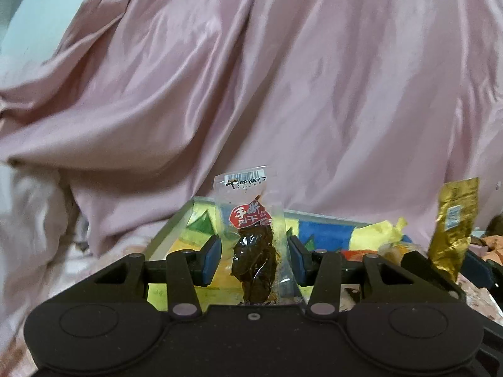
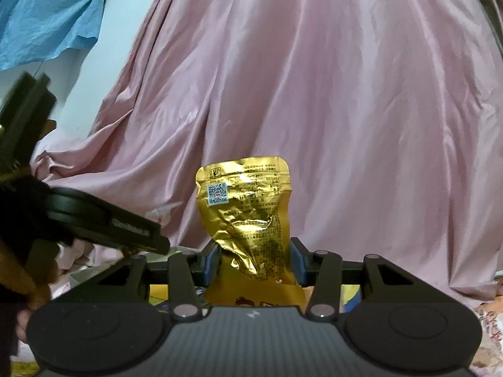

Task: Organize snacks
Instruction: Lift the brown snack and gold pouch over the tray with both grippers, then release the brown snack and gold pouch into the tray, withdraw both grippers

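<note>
Left wrist view: left tongs (image 1: 254, 259) grasp a clear jerky packet (image 1: 253, 238) upright at centre, barcode end up; right tongs (image 2: 254, 262) clench a gold pouch (image 2: 248, 216), also standing vertical.

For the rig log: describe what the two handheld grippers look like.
Both grippers, left gripper and right gripper, are matte black, with a wide body bearing two round discs, silver pivot pins on angled link arms, and blue pads on the fingers. The right one's body is finely ribbed.
</note>
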{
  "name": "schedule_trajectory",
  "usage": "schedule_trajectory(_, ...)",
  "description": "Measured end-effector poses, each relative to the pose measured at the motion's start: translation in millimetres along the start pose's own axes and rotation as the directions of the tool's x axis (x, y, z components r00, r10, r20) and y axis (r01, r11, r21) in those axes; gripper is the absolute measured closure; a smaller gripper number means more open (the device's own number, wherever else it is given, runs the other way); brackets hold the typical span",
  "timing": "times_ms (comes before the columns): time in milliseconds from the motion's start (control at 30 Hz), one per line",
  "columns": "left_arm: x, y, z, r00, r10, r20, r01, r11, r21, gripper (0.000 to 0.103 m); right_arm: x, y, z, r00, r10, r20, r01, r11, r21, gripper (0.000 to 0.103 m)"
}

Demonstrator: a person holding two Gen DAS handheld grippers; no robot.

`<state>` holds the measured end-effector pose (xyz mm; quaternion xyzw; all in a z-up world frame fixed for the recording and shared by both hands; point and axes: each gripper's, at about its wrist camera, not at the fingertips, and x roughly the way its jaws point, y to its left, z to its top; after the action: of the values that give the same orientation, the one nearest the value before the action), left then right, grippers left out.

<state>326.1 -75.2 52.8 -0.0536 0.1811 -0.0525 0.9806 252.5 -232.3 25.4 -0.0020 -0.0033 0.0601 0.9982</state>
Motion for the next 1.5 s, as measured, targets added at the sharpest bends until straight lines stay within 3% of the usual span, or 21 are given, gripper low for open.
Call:
schedule_trajectory(200,10.0,11.3,-5.2,0.999,0.027,-0.042,-0.029,0.999,-0.038,0.055,6.5,5.5,-4.1,0.998,0.041,-0.048,-0.042,0.999,-0.009,0.053)
schedule_trajectory(800,34.0,17.2,-7.2,0.995,0.04,-0.094,-0.047,0.996,-0.07,0.055,26.0,13.0,-6.3,0.988,0.06,-0.139,-0.063,0.998,-0.018,0.05)
schedule_trajectory(867,40.0,18.6,-6.4,0.991,0.035,-0.127,-0.047,0.995,-0.087,0.05,27.7,13.7,-7.7,0.988,0.054,-0.147,-0.058,0.998,-0.022,0.044)
schedule_trajectory(933,41.9,20.8,-6.9,0.988,0.033,-0.151,-0.048,0.994,-0.097,0.034,28.3,14.2,-8.7,0.986,0.053,-0.156,-0.058,0.998,-0.028,0.038)
schedule_trajectory(1133,28.4,32.4,-8.7,0.989,0.057,-0.134,-0.076,0.988,-0.136,0.017,23.6,14.9,-6.7,0.988,0.044,-0.149,-0.049,0.998,-0.035,0.019)
schedule_trajectory(1300,12.6,37.8,-1.4,0.992,0.078,-0.104,-0.092,0.985,-0.143,0.003,17.0,13.1,-3.9,0.99,0.031,-0.137,-0.037,0.999,-0.039,0.013)
schedule_trajectory(1500,-10.5,38.7,6.6,0.993,0.089,-0.079,-0.1,0.984,-0.145,0.001,6.4,12.5,1.9,0.992,0.028,-0.123,-0.031,0.999,-0.023,0.001)
